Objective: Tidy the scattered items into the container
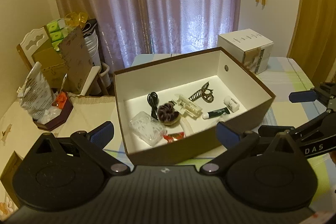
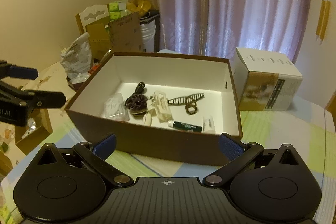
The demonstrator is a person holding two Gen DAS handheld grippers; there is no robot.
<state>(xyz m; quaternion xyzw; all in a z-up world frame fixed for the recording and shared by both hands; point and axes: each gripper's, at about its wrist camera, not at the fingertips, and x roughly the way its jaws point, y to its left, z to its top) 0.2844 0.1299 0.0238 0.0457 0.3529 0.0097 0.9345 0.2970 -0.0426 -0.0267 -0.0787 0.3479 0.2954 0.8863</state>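
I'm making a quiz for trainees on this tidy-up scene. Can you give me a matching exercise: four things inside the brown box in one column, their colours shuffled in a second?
Things:
1. hair claw clip
2. scrunchie
3. cable
4. tube

Colours:
A. black
B. dark green with a white cap
C. olive-brown
D. dark purple

Pairs: 1-C, 2-D, 3-A, 4-B.

All four lie on the white floor of the brown box. Both the left gripper and right gripper are open and hold nothing.
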